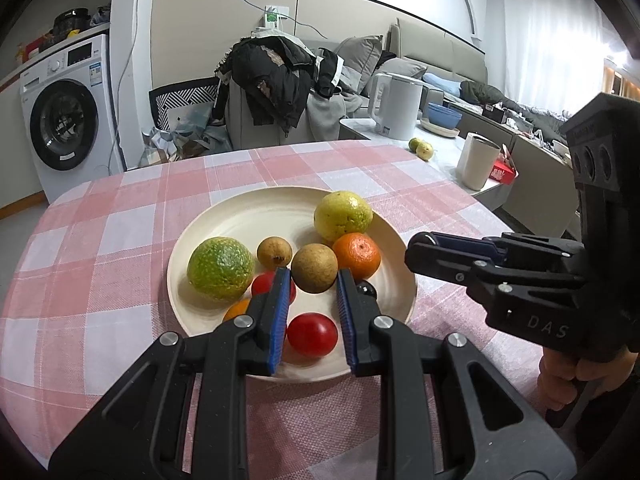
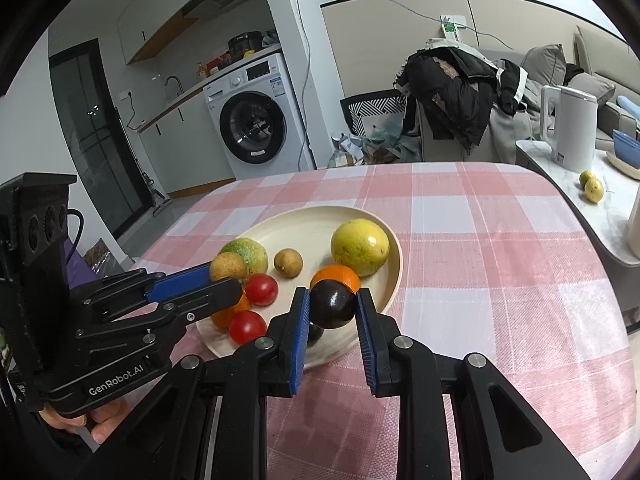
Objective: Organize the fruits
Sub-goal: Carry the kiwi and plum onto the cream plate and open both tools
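Observation:
A cream plate [image 1: 200, 236] [image 2: 304, 220] on the pink checked cloth holds a green citrus [image 1: 220, 268], a yellow-green citrus [image 1: 342, 216], a mandarin [image 1: 356, 254], a small brown fruit [image 1: 274, 252] and two red tomatoes [image 1: 312, 334]. My left gripper [image 1: 313, 272] [image 2: 224, 278] is shut on a round brown fruit [image 1: 314, 268] [image 2: 227, 266], held at its tips just above the plate. At the plate's near right edge, my right gripper [image 2: 333, 292] [image 1: 418, 250] is shut on a dark purple fruit [image 2: 333, 306]. Another dark fruit [image 1: 366, 290] lies on the plate below it.
A side counter to the right carries a white kettle [image 1: 396, 106], a beige cup [image 1: 478, 160], blue bowls and two small citrus fruits [image 1: 421, 148]. Behind the table stand a chair piled with clothes [image 1: 272, 80] and a washing machine [image 1: 64, 120]. A hand [image 1: 568, 372] holds the right gripper.

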